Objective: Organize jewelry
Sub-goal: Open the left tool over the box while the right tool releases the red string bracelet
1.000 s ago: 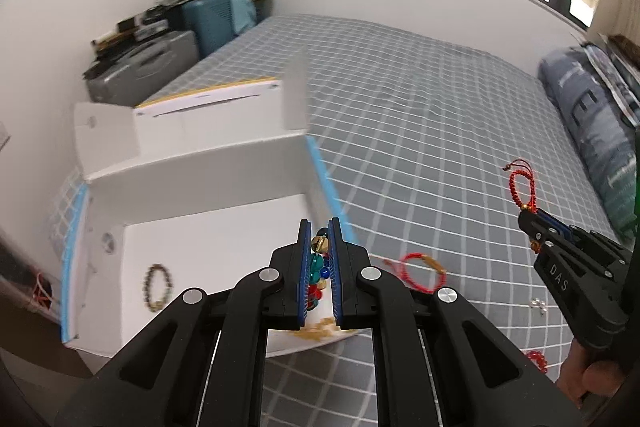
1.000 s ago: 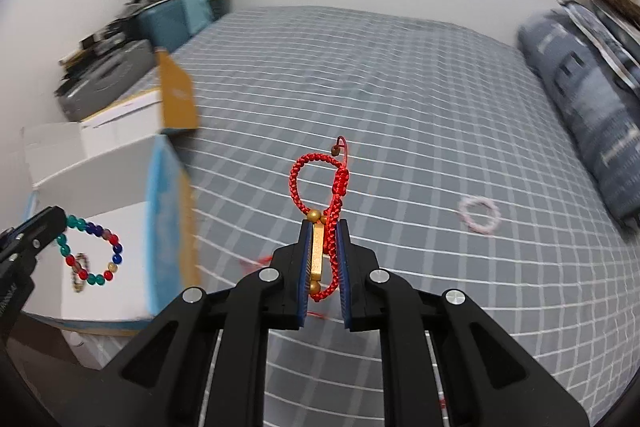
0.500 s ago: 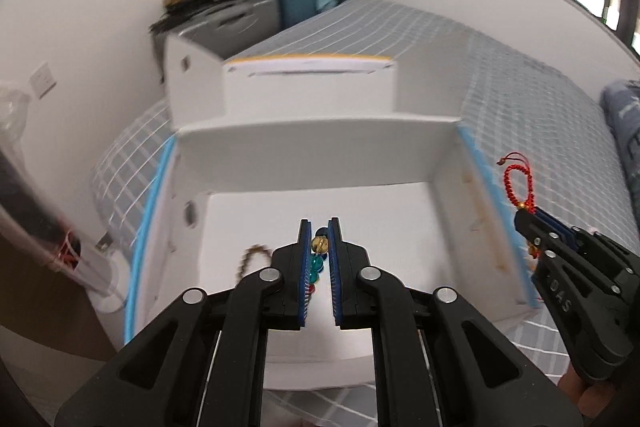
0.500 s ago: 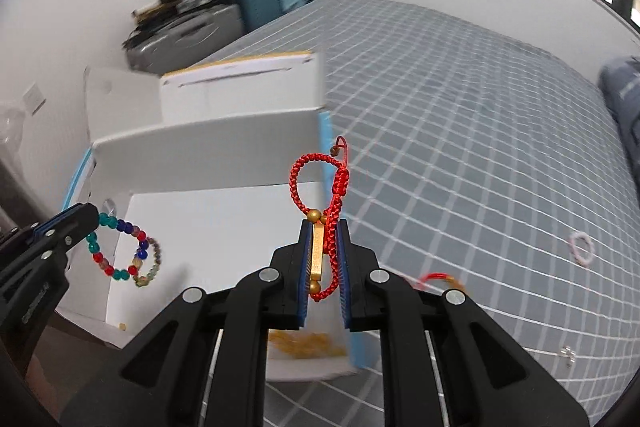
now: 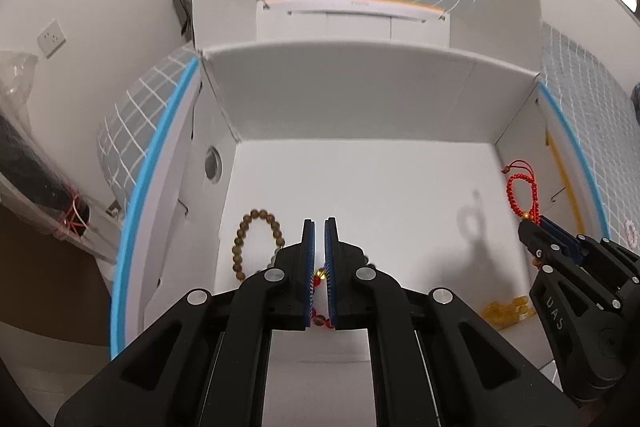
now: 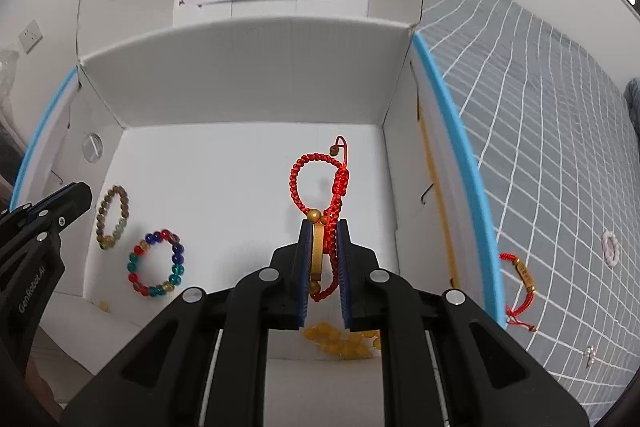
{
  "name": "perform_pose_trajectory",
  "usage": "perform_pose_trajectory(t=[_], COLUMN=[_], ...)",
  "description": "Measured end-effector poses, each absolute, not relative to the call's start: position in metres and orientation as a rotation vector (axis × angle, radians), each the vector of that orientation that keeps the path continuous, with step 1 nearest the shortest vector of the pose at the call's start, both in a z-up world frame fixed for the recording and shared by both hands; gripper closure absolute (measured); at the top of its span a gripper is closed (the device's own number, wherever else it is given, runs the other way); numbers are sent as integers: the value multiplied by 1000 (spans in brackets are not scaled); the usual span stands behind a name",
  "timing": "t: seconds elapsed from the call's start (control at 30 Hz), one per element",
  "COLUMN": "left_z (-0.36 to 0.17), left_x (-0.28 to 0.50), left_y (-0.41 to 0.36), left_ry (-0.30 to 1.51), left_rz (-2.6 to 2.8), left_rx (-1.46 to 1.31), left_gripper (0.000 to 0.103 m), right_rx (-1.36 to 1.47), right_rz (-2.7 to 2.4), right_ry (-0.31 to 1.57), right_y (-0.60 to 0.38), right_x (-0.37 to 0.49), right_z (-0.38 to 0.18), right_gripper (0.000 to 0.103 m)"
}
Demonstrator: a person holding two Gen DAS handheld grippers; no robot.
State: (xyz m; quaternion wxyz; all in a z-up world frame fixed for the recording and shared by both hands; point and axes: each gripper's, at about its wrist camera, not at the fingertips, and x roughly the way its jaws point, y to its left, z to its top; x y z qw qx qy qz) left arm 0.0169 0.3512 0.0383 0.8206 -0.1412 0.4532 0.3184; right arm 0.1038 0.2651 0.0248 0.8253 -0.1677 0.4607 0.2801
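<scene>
The right claw point(image 6: 323, 259) is clamped on a red cord bracelet point(image 6: 320, 187) above the white box point(image 6: 248, 59); the left claw point(image 5: 319, 267), fingers slightly apart, grips nothing. The multicoloured bead bracelet point(image 6: 156, 265) lies inside, beside a brown bead bracelet point(image 6: 113, 217).

Yellow beads point(image 6: 344, 341) half hidden behind right gripper point(image 6: 323, 227)

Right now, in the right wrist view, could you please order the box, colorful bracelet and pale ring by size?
1. box
2. colorful bracelet
3. pale ring, clearly the smallest
</scene>
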Motion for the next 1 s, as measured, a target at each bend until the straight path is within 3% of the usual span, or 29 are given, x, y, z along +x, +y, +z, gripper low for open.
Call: perform_pose_trajectory(t=[0.37,0.43,0.5,0.63,0.7,0.77,0.83,1.0], left_z=[32,33,33,32,33,36,39,51], left_x=[16,16,15,16,15,14,12,7], left_y=[356,356,355,356,356,357,357,357], left_ry=[994,992,989,992,986,979,968,937], left_rz=[674,676,679,683,688,698,707,716], left_rx=[-324,-326,-324,-330,-331,-320,-314,-314], left_gripper=[95,86,77,64,57,54,42,26], right_rx=[-364,-365,-353,-351,-344,-344,-346,-332], right_rz=[598,602,615,621,625,627,627,613], right_ry=[980,974,969,950,943,934,921,880], right_y=[268,268,267,267,266,266,266,261], right_x=[103,101,100,98,97,96,93,88], right_z=[25,26,27,31,34,36,39,50], right_gripper=[89,87,74,62,50,48,41,25])
